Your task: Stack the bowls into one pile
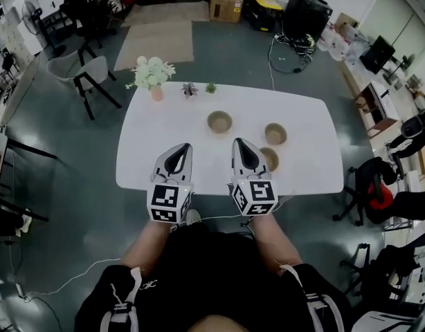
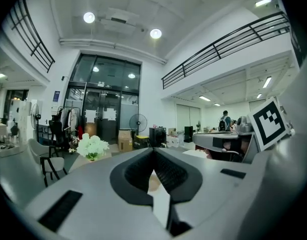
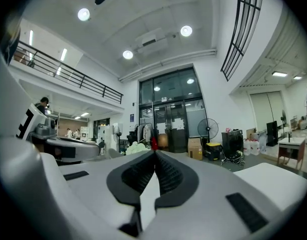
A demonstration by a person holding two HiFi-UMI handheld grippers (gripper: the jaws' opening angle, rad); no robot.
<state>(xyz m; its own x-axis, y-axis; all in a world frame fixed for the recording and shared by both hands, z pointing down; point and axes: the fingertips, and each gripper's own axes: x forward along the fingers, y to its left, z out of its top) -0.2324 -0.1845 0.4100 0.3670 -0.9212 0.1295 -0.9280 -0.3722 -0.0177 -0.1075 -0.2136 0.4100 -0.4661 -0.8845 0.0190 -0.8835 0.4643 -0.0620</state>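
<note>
Nearest the person, the left gripper and the right gripper were held side by side over the near edge of the white table, each with its fingers pressed together and nothing between them. Just beside the right gripper's tip sat one brown bowl, a second bowl lay close behind it, and a third bowl stood apart to their left, near the table's middle. At the far edge stood a pot of white flowers.
</note>
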